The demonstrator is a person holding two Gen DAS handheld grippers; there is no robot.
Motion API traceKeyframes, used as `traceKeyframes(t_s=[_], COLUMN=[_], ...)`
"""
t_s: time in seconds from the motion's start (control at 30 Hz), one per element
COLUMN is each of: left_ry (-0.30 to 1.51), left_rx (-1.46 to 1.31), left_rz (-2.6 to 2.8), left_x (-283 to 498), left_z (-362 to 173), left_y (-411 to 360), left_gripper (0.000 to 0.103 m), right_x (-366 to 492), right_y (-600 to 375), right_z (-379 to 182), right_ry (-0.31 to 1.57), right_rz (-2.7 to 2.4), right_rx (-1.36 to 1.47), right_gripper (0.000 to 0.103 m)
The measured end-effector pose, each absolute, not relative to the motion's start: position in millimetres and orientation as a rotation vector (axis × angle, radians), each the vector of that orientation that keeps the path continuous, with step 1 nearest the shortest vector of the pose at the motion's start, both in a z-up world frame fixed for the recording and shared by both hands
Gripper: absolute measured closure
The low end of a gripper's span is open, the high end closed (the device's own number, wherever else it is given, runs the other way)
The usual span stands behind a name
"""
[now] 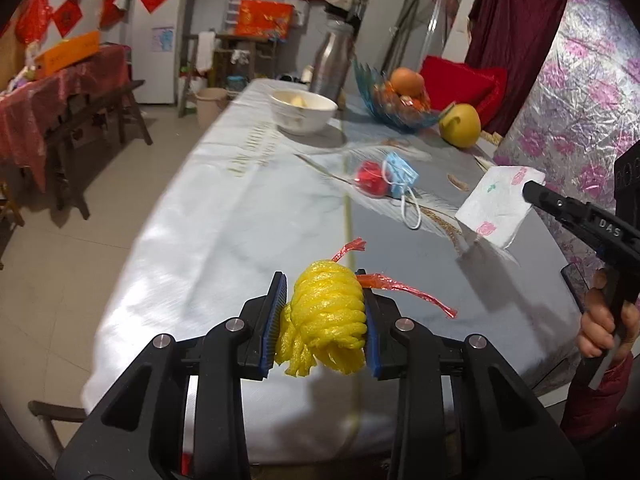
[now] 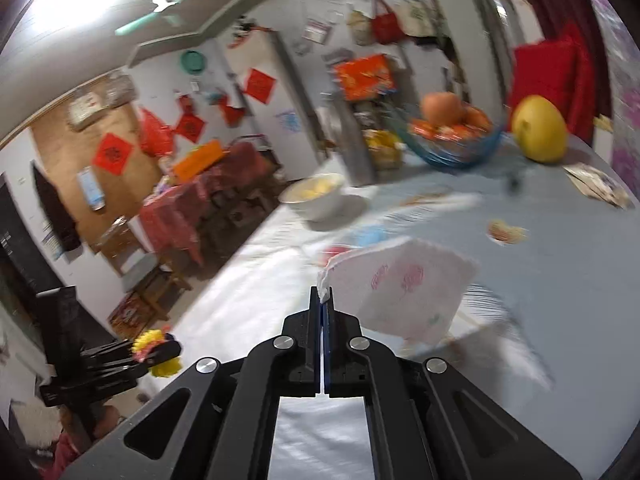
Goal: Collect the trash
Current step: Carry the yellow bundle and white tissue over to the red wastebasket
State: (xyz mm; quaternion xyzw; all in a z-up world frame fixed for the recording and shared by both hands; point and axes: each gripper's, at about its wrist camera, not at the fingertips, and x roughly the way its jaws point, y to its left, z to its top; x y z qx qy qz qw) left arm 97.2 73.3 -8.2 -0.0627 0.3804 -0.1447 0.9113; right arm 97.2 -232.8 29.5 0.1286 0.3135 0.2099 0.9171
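My left gripper (image 1: 325, 312) is shut on a yellow foam fruit net (image 1: 326, 316) with red plastic strips, held above the near part of the table (image 1: 200, 220). It also shows in the right wrist view (image 2: 154, 354). My right gripper (image 2: 323, 300) is shut on the corner of a white napkin with pink flowers (image 2: 404, 292), lifted off the table; the napkin also shows in the left wrist view (image 1: 500, 204). A blue face mask (image 1: 400, 176) and a red wrapper (image 1: 370, 178) lie together mid-table.
A white bowl (image 1: 302, 110), a steel flask (image 1: 332, 60), a blue glass fruit bowl (image 1: 400, 108) and a yellow pomelo (image 1: 460, 124) stand at the far end. Small scraps (image 2: 506, 232) lie on the right side. A red-covered side table (image 1: 60, 96) stands left.
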Motion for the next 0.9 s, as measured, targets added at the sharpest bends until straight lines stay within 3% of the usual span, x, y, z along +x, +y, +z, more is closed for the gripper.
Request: traceKeyframes(t_s=[0.47, 0.9], left_ry=[0.828, 1.073], left_rx=[-0.119, -0.184], left_rz=[-0.079, 0.002], left_x=[2, -39], left_z=[-23, -132], left_y=[210, 300], left_gripper=[0.068, 0.067], right_x=[22, -20], right_y=[-88, 67], right_z=[66, 38], right_ry=[0.665, 0.858], right_rz=[0.705, 0.922], right_rx=[0.111, -0.027], right_gripper=[0.102, 0.102])
